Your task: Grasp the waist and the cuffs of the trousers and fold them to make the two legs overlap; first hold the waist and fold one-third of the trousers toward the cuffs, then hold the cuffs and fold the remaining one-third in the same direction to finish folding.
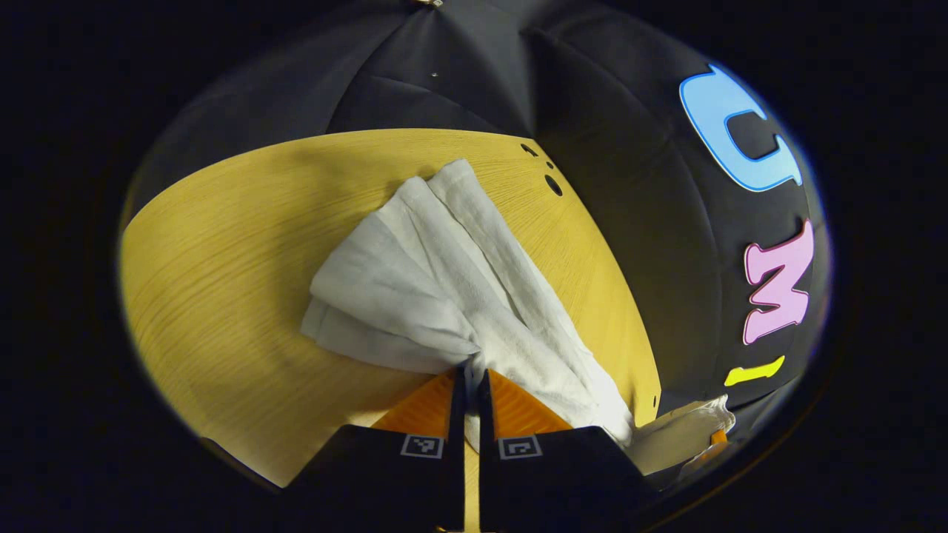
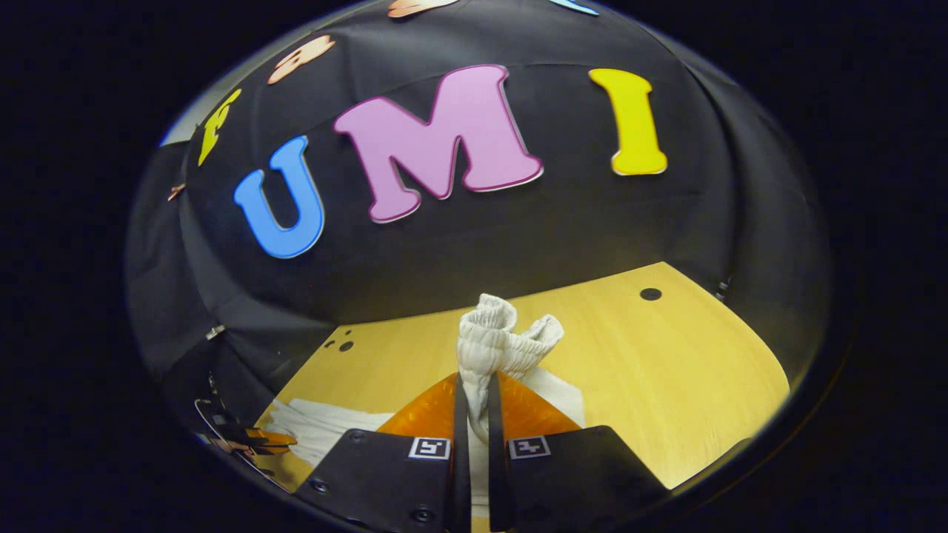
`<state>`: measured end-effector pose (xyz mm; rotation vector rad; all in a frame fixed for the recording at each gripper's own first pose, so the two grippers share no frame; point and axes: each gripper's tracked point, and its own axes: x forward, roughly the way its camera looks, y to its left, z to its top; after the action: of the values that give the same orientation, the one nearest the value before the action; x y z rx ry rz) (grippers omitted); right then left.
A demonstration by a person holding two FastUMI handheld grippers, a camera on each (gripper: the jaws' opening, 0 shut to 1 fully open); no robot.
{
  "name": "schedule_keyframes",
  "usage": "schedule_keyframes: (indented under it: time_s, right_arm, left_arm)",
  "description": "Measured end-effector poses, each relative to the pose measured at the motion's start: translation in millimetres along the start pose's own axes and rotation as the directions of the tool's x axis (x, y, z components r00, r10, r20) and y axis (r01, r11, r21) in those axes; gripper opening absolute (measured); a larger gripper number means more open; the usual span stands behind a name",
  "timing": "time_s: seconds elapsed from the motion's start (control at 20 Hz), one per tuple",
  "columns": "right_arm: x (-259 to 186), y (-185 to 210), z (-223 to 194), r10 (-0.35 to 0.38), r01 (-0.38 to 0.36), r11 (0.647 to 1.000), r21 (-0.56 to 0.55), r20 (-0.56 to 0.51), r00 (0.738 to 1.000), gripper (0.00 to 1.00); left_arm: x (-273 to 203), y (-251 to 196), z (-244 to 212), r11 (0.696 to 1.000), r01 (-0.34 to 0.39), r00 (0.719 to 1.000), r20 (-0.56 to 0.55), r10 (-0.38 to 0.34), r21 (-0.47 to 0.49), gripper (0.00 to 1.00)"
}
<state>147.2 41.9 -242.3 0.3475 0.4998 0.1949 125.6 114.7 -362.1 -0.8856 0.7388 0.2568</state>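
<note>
White trousers (image 1: 437, 274) lie bunched on the yellow wooden table (image 1: 222, 281), spreading away from my left gripper (image 1: 469, 374), which is shut on a pinch of the cloth at its near edge. In the right gripper view my right gripper (image 2: 474, 389) is shut on the ribbed elastic waist (image 2: 492, 337), which stands up bunched above the fingertips. More of the white trousers (image 2: 326, 426) trails flat to the lower left there. The other gripper (image 1: 715, 440) shows at the lower right of the left gripper view, with cloth at it.
The table's far edge meets the black booth wall (image 1: 629, 185). Small round holes (image 1: 552, 184) mark the tabletop near that edge, and another hole (image 2: 650, 294) shows in the right gripper view. Bare wood (image 2: 681, 370) lies right of the trousers.
</note>
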Motion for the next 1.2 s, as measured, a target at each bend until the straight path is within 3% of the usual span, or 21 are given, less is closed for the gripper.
schedule_keyframes:
  time_s: [0.35,0.55,0.6,0.75,0.8,0.85,0.9,0.95,1.05,1.2]
  right_arm:
    - [31.6,70.0,-93.1,0.079,-0.109,0.983,-0.149,-0.194,0.978,0.14]
    - [42.5,89.2,-133.8,0.086,-0.148,0.970,-0.194,-0.297,0.951,0.14]
    - [42.6,95.0,-143.9,0.101,-0.169,0.968,-0.185,-0.327,0.940,0.18]
    - [37.3,118.7,-175.6,0.160,-0.235,0.962,-0.135,-0.416,0.895,0.32]
    - [31.5,130.2,-185.3,0.204,-0.273,0.958,-0.093,-0.448,0.870,0.45]
    - [22.3,147.1,-193.6,0.273,-0.322,0.947,-0.018,-0.483,0.832,0.41]
    - [9.5,160.9,-198.4,0.336,-0.359,0.932,0.057,-0.511,0.791,0.43]
    - [0.9,164.7,-199.0,0.364,-0.371,0.924,0.096,-0.521,0.772,0.46]
    - [-1.0,149.3,-194.7,0.341,-0.355,0.932,0.074,-0.512,0.788,0.61]
    - [-5.8,102.1,-182.5,0.261,-0.275,0.961,0.041,-0.478,0.839,0.61]
  left_arm:
    - [-2.9,-0.4,-1.0,1.000,0.012,1.000,0.002,-0.012,-0.014,0.13]
    - [-4.6,-0.1,0.2,1.000,0.015,1.000,0.004,-0.015,-0.018,0.13]
    - [-4.2,0.5,-0.7,1.000,0.016,1.000,0.002,-0.016,-0.017,0.13]
    - [-5.0,0.1,0.4,0.999,0.022,1.000,0.003,-0.022,-0.026,0.13]
    - [-4.1,0.1,-0.2,0.999,0.022,1.000,0.005,-0.022,-0.030,0.13]
    - [-4.2,-0.1,0.2,0.999,0.021,1.000,0.007,-0.021,-0.032,0.13]
    - [-4.8,0.7,0.1,0.999,0.020,1.000,0.008,-0.020,-0.033,0.13]
    - [-4.0,0.1,-0.7,0.999,0.019,1.000,0.008,-0.019,-0.032,0.13]
    - [-4.0,0.2,-0.2,0.999,0.021,1.000,0.009,-0.020,-0.036,0.13]
    - [-6.0,0.4,2.1,0.999,0.007,1.000,0.029,-0.006,-0.039,0.13]
